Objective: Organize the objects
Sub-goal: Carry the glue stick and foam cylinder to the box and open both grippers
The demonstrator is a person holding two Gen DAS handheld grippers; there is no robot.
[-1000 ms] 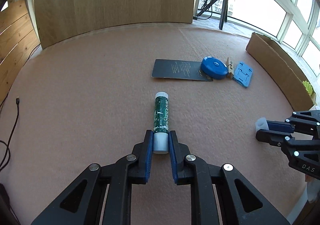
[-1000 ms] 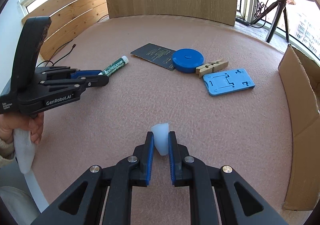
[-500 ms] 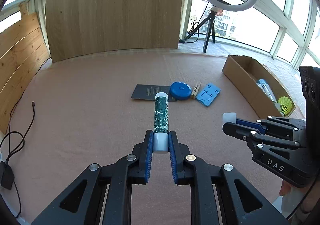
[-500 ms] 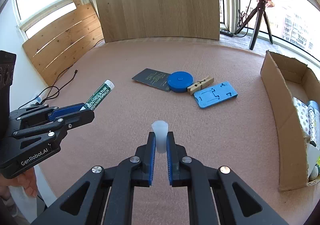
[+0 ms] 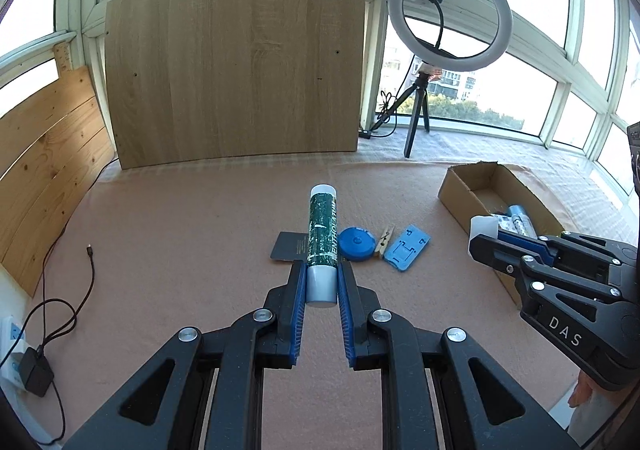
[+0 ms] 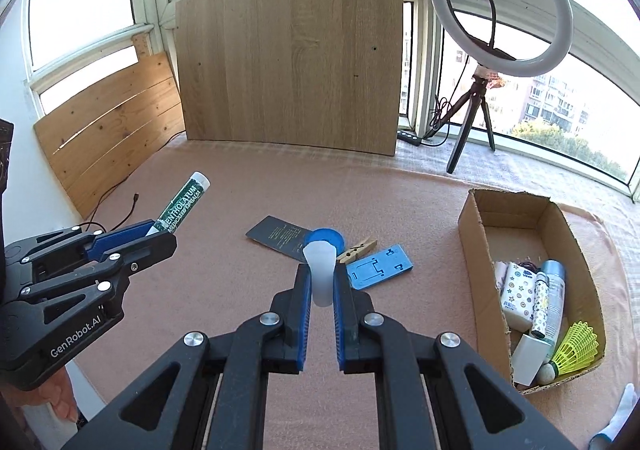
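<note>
My left gripper (image 5: pixel 320 282) is shut on a green lip balm tube (image 5: pixel 322 238) and holds it in the air above the pink mat; the tube also shows in the right wrist view (image 6: pixel 182 205). My right gripper (image 6: pixel 320 282) is shut on a translucent white cap (image 6: pixel 320 270), also in the air; the cap shows in the left wrist view (image 5: pixel 482 226). On the mat lie a dark card (image 6: pixel 276 236), a blue round tape measure (image 6: pixel 326 238), a wooden clothespin (image 6: pixel 358 248) and a blue phone stand (image 6: pixel 378 268).
An open cardboard box (image 6: pixel 472 234) at the right holds tissue packs, a spray can and a yellow shuttlecock (image 6: pixel 574 348). A wooden board (image 6: pixel 288 69) stands at the back. A ring light on a tripod (image 6: pixel 500 17) stands back right. A cable (image 5: pixel 60 310) lies at the left.
Both grippers have risen from the mat, carrying the lip balm tube and the cap. The views now look higher, so the box and room show more.
</note>
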